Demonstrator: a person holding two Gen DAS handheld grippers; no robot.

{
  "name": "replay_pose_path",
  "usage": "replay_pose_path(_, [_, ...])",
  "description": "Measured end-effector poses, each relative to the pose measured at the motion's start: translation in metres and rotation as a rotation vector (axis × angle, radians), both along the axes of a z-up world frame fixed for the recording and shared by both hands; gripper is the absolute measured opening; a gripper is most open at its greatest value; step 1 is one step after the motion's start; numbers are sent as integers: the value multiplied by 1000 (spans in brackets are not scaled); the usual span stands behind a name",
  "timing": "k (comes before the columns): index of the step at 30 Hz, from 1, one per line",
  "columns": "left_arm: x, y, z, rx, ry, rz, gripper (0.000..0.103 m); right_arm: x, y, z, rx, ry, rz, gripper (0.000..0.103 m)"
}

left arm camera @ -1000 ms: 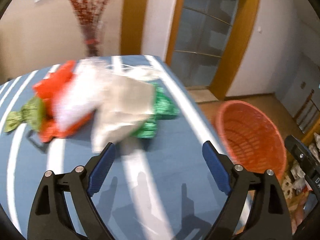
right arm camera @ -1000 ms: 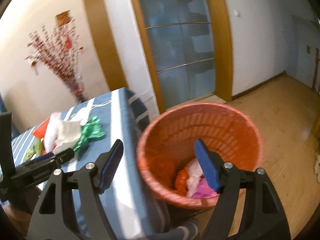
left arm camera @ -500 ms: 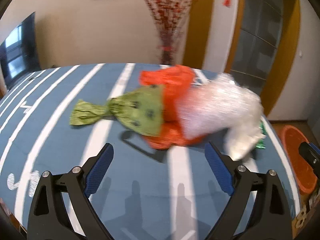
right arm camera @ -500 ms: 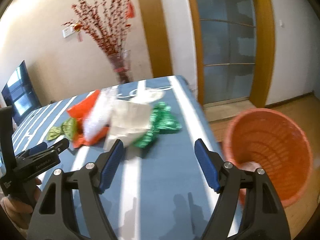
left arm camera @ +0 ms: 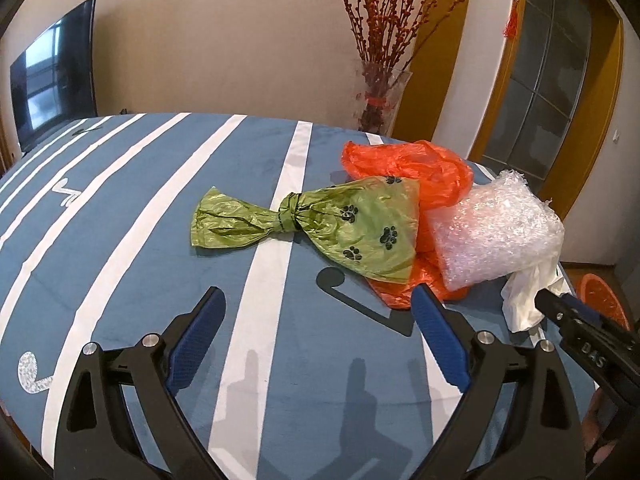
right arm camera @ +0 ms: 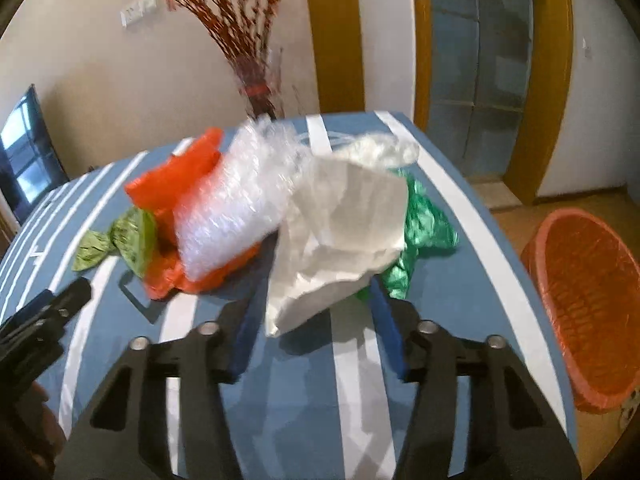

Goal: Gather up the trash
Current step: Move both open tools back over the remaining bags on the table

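A heap of trash lies on the blue striped table [left arm camera: 120, 240]: a knotted green paw-print bag [left arm camera: 352, 224], an orange plastic bag [left arm camera: 404, 164], bubble wrap [left arm camera: 496, 236] and crumpled white paper [left arm camera: 528, 300]. My left gripper [left arm camera: 316, 292] is open just short of the green bag, holding nothing. In the right wrist view the white paper [right arm camera: 344, 232] overlaps green foil [right arm camera: 424, 232]. My right gripper [right arm camera: 318, 284] is closing, with the paper's lower corner between its jaws; the pads do not visibly press on it. The orange basket [right arm camera: 580, 300] stands on the floor at the right.
A glass vase of red branches [left arm camera: 380, 92] stands behind the table's far edge. A dark TV [left arm camera: 52, 80] is at the left wall, and a glass door with a wooden frame [right arm camera: 480, 60] at the right. The table's right edge drops off beside the basket.
Both views swung left, from the basket to the trash heap. The right jaws narrowed around the white paper's corner. The left gripper now faces the green bag, still wide.
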State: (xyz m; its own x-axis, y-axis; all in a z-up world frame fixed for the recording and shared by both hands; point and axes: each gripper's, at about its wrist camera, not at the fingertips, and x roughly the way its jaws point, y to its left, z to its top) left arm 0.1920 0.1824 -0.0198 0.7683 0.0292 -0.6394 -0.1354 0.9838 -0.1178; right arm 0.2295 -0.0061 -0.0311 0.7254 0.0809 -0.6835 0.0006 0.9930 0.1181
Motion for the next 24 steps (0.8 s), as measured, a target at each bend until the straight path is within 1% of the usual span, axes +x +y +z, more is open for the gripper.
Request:
replay_pose_path(2, [-2, -1, 0, -2, 1, -2, 93, 2, -4, -5, 17, 29, -9, 30])
replay_pose_path(3, [-2, -1, 0, -5, 1, -3, 93, 2, -7, -7, 20, 39, -17, 27])
replay_pose_path(5, [-4, 1, -1, -10, 3, -5, 93, 1, -9, -9, 11, 40, -26, 15])
replay_pose_path(6, [-3, 0, -1, -13, 5, -7, 93, -1, -10, -9, 8, 38, -28, 12])
replay_pose_path(7, [-3, 0, -1, -16, 7, -10, 93, -3, -11, -10, 7, 37, -30, 5])
replay_pose_path(16, [-3, -9, -2, -26, 17, -38, 93, -19, -22, -7, 1, 2, -29, 3])
replay_pose_path(24, [-5, -22, 1, -30, 19, -68, 93, -36, -42, 10, -4, -51, -82, 3])
